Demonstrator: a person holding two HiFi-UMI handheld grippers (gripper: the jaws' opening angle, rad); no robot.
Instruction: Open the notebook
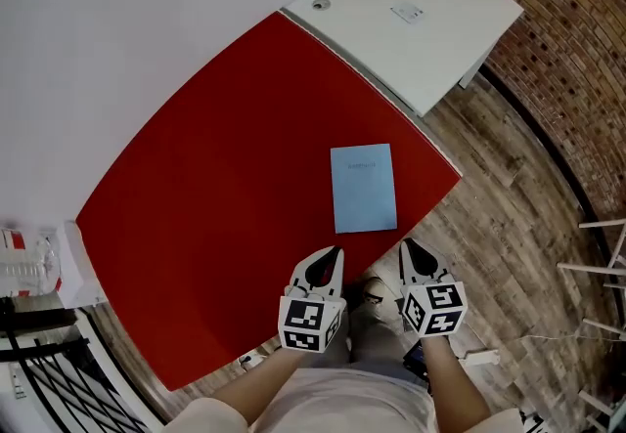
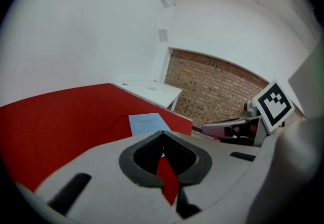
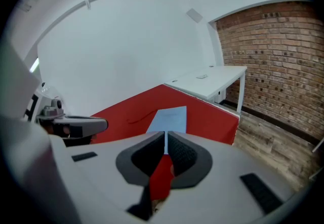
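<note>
Lying flat and closed on the red table top (image 1: 215, 177), the thin pale blue rectangular notebook (image 1: 364, 189) is sitting close to the table's near right edge, cover facing up. A short line of print on the cover is showing, too small to read. Nothing is touching the notebook.

The left gripper (image 1: 335, 251), a white two-jaw tool with dark pads and a black-and-white marker cube at its back, is hovering over the table's near edge, just short of the notebook's near left corner. In the left gripper view its jaws are standing closed, tips meeting, with nothing between them; only red table is showing through the gap behind the tips, and the notebook is lying just beyond them.

The right gripper (image 1: 406, 244), of the same build, is hanging beside the left one, near the table's edge and a little to the right of the notebook's near right corner, apart from it. In the right gripper view its jaws are likewise pressing together on nothing, and the notebook is lying straight ahead past the tips.

Both grippers are pointing forward and downward, with the person's bare forearms reaching in from the bottom of the head view.

A white rectangular desk (image 1: 411, 21) is standing against the red table's far end, and a red brick wall (image 1: 558, 40) is rising beyond the brown wooden plank floor (image 1: 509, 245) on the right.
</note>
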